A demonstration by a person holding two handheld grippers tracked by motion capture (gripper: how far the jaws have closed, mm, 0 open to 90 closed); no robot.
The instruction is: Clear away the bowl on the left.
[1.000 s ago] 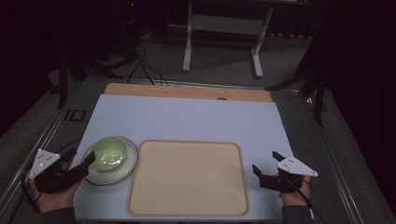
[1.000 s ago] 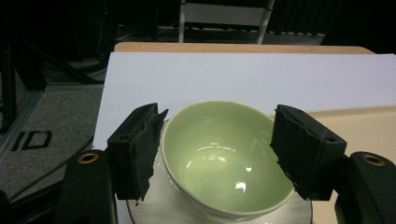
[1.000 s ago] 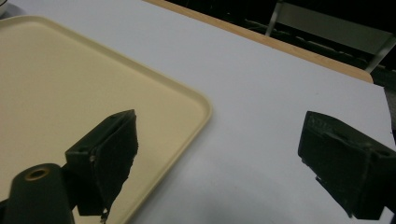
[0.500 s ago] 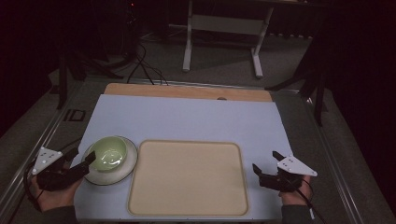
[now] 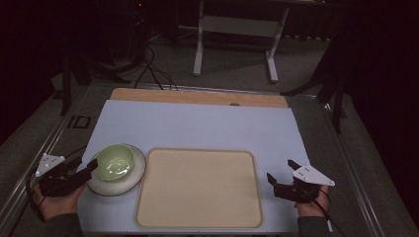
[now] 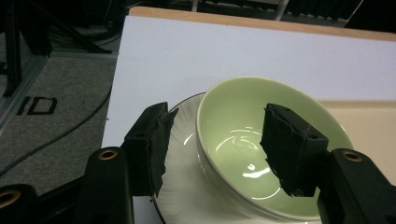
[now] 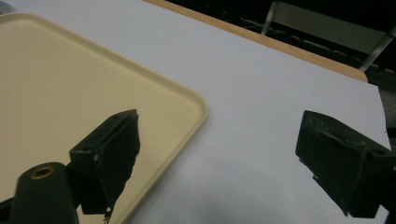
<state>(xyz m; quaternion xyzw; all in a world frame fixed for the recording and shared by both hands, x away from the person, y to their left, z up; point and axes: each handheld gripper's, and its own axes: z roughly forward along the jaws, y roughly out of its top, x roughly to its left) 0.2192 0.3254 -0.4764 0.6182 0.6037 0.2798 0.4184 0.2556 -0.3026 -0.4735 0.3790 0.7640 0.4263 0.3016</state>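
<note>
A green bowl (image 5: 114, 162) sits on a white plate (image 5: 129, 179) just left of the tan tray (image 5: 198, 187), the left gripper (image 5: 89, 169) straddling its near rim with jaws apart, while the right gripper (image 5: 280, 173) rests spread wide beside the tray's right edge.

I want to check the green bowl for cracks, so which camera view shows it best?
The left gripper view: the green bowl sits close up on its white plate, its glossy inside plain, with the left gripper open astride its near rim. The high view shows it small and dim.
</note>
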